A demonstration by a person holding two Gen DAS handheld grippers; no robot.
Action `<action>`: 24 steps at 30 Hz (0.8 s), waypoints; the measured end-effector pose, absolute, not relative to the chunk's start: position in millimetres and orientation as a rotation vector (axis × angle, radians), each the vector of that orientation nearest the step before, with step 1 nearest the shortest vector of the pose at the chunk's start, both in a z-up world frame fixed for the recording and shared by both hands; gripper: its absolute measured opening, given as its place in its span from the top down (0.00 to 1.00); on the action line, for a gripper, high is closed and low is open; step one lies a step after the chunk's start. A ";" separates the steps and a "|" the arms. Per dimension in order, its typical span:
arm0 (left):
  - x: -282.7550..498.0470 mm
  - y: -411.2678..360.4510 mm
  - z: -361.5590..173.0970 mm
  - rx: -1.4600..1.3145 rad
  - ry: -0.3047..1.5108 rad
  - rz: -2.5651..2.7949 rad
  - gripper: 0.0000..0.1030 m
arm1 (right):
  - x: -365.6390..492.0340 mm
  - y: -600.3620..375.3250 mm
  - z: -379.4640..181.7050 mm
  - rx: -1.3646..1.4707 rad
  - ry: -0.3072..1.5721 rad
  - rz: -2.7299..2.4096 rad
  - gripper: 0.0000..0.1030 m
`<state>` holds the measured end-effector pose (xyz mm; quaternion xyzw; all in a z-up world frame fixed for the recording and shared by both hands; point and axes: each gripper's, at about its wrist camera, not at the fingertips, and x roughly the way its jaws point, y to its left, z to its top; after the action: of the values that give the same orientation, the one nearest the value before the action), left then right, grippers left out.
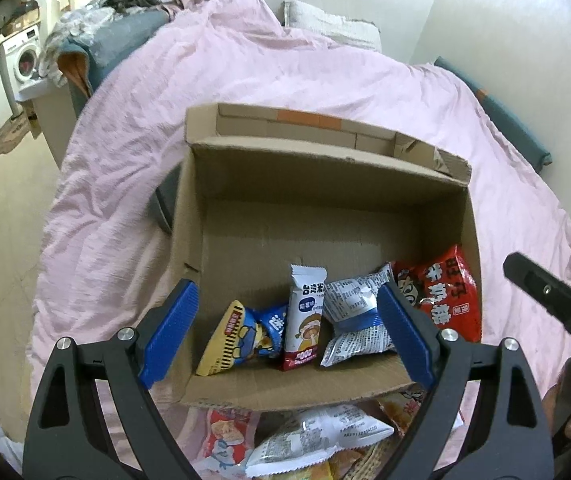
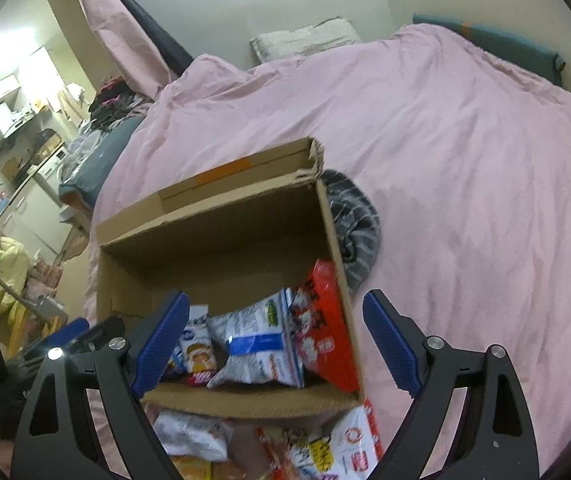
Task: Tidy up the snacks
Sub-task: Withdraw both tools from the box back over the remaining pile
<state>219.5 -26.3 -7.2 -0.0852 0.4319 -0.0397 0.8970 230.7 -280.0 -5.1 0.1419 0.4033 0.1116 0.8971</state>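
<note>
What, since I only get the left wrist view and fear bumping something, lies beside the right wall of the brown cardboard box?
Observer: A grey striped cloth lies bunched on the pink bed cover, right beside the brown cardboard box on that side.
Operator: Is the right hand-held gripper carrying a snack?
Observer: No. The right hand-held gripper is open and empty above the box's front right corner.
</note>
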 end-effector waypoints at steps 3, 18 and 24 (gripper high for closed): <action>209.9 -20.7 -0.2 -0.169 0.868 -0.073 0.14 | 221.1 -279.8 -4.5 0.298 0.845 0.232 0.12; 157.7 10.8 8.9 -0.190 0.861 -0.071 0.04 | 168.3 -261.3 -2.9 0.243 0.849 0.301 0.11; 134.9 16.3 15.8 -0.162 0.819 -0.042 0.04 | 152.0 -270.5 -11.0 0.291 0.879 0.271 0.11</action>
<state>134.9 16.4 15.8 -0.0787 0.3976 -0.0204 0.9139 152.0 -270.5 -11.0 0.1398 0.4228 0.1305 0.8858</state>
